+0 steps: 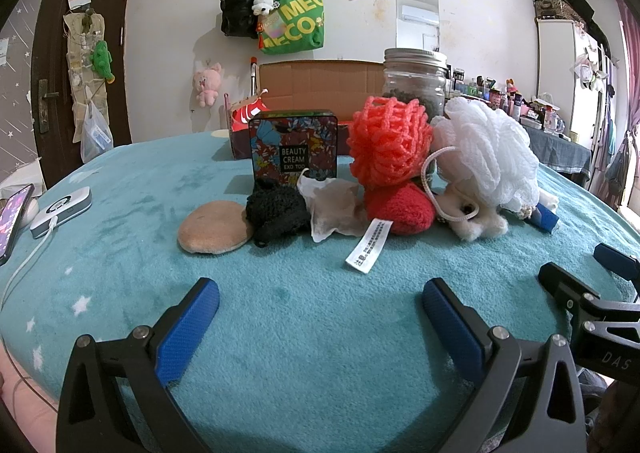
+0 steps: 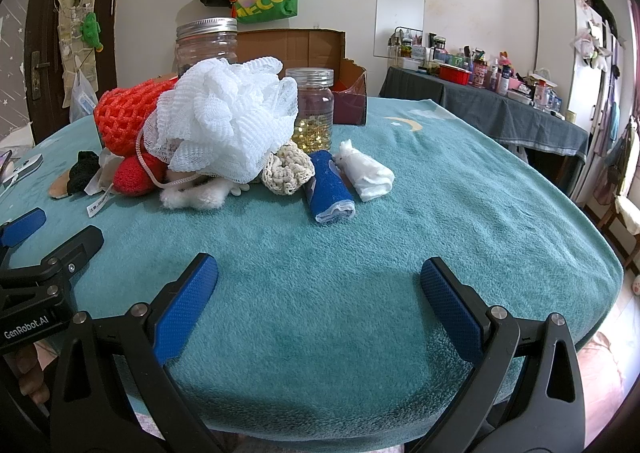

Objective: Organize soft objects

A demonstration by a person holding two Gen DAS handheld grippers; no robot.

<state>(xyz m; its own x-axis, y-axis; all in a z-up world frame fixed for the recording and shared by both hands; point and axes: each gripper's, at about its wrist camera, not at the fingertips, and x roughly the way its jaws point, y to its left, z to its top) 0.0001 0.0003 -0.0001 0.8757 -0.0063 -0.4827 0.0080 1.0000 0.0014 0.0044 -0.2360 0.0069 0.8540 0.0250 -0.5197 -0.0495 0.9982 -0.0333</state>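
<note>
A heap of soft things lies mid-table: white mesh puff (image 1: pixel 490 151) (image 2: pixel 226 121), orange net ball (image 1: pixel 390 143) (image 2: pixel 126 115), red knit piece (image 1: pixel 400 207) (image 2: pixel 134 175), black knit piece (image 1: pixel 276 211), tan round pad (image 1: pixel 214 233), cream fluffy piece (image 2: pixel 192 195), cream crochet piece (image 2: pixel 286 169), rolled blue cloth (image 2: pixel 330 187), rolled white cloth (image 2: pixel 368 173). My left gripper (image 1: pixel 320 303) is open and empty, short of the heap. My right gripper (image 2: pixel 319 277) is open and empty, near the front edge.
A patterned tin (image 1: pixel 294 147), two glass jars (image 2: pixel 314 109) (image 1: pixel 416 79) and an open cardboard box (image 1: pixel 320 87) stand behind the heap on the teal cover (image 2: pixel 460 193). A phone (image 1: pixel 12 219) and a white device (image 1: pixel 62 211) lie at the left.
</note>
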